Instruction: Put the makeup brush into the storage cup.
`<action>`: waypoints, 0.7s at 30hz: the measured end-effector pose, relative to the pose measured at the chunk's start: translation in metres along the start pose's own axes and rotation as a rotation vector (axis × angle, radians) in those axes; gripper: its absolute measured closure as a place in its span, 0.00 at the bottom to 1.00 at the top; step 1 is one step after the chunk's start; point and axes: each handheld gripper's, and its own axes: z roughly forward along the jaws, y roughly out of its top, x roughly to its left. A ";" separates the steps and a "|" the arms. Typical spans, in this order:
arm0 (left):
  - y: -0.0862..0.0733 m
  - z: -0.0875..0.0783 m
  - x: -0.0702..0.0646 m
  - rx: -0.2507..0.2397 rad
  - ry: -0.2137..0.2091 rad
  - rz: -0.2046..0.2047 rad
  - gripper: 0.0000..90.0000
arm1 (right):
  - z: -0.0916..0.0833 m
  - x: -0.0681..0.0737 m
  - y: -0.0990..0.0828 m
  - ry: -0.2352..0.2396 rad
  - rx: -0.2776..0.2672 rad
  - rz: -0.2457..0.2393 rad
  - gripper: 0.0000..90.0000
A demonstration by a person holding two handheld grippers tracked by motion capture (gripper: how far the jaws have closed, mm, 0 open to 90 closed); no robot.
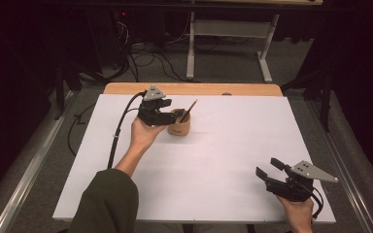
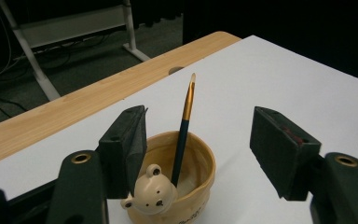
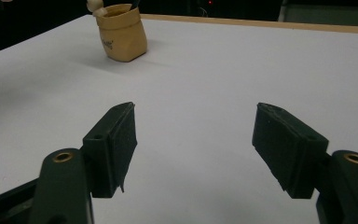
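Left gripper (image 2: 198, 154), jaws wide and holding nothing, partly hides the cup (image 2: 193, 186); right gripper (image 3: 196, 149) likewise gapes.

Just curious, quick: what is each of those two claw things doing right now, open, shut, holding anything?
Left gripper: open, jaws either side of the tan ceramic bear cup, gripping nothing.
Right gripper: open, empty.

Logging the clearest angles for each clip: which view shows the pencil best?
The left gripper view: the pencil stands close up, leaning in the cup, its whole upper length clear. The high view shows it small and far off; in the right gripper view the frame's top edge cuts it off.
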 end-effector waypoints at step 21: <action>-0.003 -0.023 0.004 -0.005 0.007 0.007 0.38 | 0.000 -0.001 0.000 -0.004 0.000 0.007 0.36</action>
